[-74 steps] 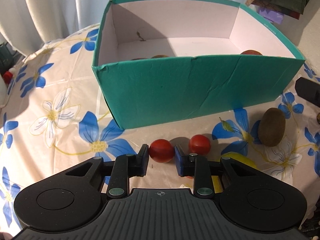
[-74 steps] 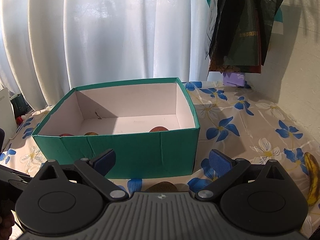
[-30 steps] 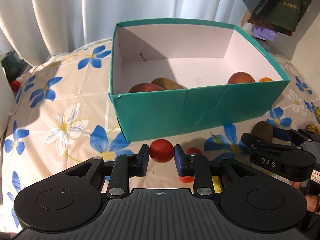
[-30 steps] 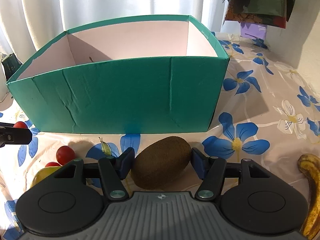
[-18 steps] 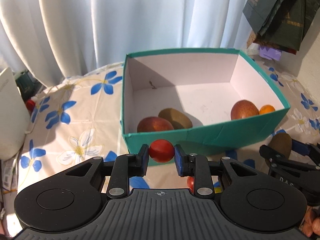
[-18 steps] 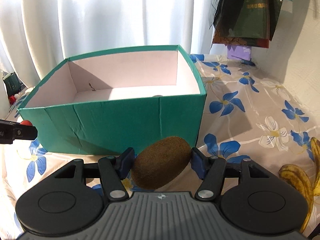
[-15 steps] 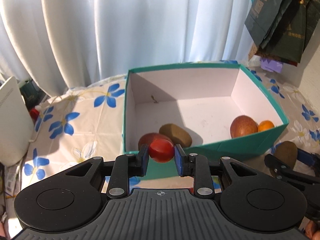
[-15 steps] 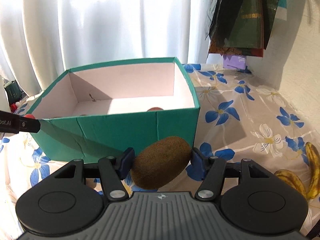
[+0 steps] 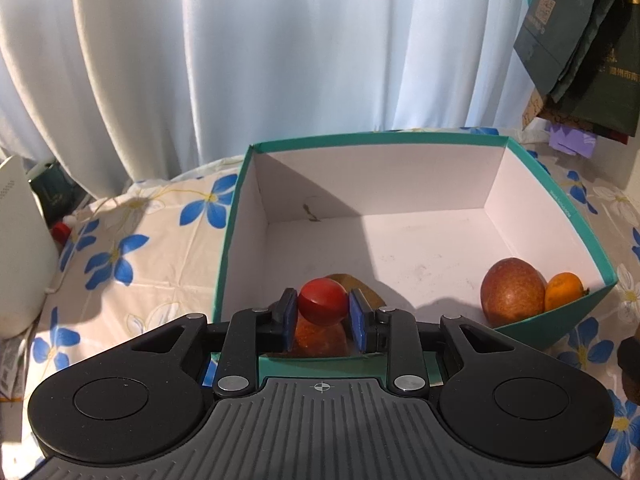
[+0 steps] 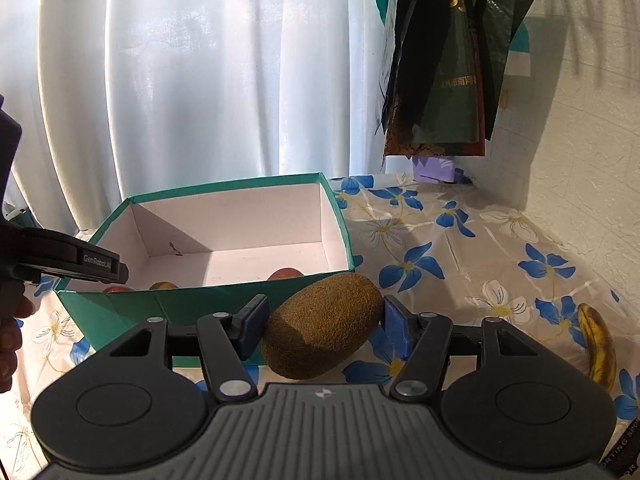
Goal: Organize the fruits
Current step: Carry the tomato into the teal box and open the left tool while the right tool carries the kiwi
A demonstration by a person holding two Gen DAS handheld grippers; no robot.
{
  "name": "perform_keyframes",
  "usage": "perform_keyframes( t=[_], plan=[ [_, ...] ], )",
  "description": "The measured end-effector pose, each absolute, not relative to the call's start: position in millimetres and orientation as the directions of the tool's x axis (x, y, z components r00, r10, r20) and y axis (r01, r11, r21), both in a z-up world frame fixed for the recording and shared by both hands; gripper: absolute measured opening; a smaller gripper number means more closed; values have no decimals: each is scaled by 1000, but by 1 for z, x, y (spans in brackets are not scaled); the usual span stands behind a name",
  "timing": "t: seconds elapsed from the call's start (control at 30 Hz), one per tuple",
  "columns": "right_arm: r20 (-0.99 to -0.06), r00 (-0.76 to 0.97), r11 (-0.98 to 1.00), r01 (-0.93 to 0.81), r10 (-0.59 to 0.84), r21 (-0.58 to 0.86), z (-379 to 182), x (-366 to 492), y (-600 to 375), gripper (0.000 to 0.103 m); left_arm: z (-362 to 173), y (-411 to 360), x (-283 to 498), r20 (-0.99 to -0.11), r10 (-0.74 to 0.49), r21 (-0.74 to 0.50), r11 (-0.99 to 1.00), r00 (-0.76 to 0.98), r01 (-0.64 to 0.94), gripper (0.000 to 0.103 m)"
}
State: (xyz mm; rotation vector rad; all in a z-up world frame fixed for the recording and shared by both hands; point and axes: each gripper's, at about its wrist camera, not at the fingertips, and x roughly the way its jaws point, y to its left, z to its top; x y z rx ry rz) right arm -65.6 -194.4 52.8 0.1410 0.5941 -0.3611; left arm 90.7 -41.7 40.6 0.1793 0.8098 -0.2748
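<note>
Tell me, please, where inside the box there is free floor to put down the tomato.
The box floor is bare across the middle and back, toward the far wall. It is crowded at the near right corner, with the reddish fruit and the orange one, and at the near left, under the tomato.

We see our left gripper (image 9: 322, 316) and right gripper (image 10: 324, 326) are black plastic, with two round discs, a ribbed grey middle, silver screws and blue pads (image 9: 357, 322) on the jaws. One side reads "GenRobot.AI" in white.
</note>
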Motion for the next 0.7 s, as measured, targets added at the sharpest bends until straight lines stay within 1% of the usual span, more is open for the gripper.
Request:
perform_keyframes(
  t=[0.27, 0.7],
  plan=[
    [-567, 768, 923, 384, -298, 34, 53, -61, -198, 61, 27, -44, 102, -755, -155, 63, 950, 638, 305, 31],
    [-565, 775, 929, 368, -283, 41, 53, -51, -199, 61, 22, -49, 109, -747, -146, 82, 948, 649, 307, 31]
  ],
)
